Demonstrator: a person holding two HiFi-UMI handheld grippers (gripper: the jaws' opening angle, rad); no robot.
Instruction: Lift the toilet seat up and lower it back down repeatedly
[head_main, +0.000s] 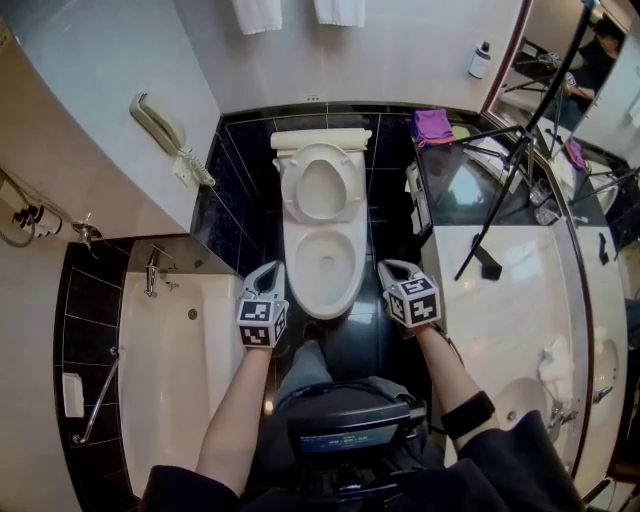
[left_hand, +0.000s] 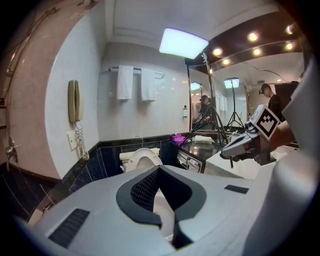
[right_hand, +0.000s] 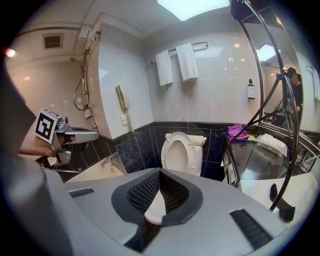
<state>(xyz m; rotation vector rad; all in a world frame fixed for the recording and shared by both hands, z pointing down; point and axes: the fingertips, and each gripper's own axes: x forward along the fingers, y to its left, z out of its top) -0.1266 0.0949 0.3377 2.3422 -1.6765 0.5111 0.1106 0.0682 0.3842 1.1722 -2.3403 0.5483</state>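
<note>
Toilet seat (head_main: 299, 190): 1, raised | towels (right_hand: 187, 61): 2 | left gripper (head_main: 273, 271), right gripper (head_main: 388, 268): closed

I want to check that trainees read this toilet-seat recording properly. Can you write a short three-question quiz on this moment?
1. True or false: the toilet seat stands raised, leaving the bowl open.
2. What lies on the dark counter beside the bowl? A) a purple cloth B) a red bucket C) a newspaper
3. Fill in: the right gripper has its jaws ____, with nothing between them.
Key: 1 true; 2 A; 3 shut.
</note>
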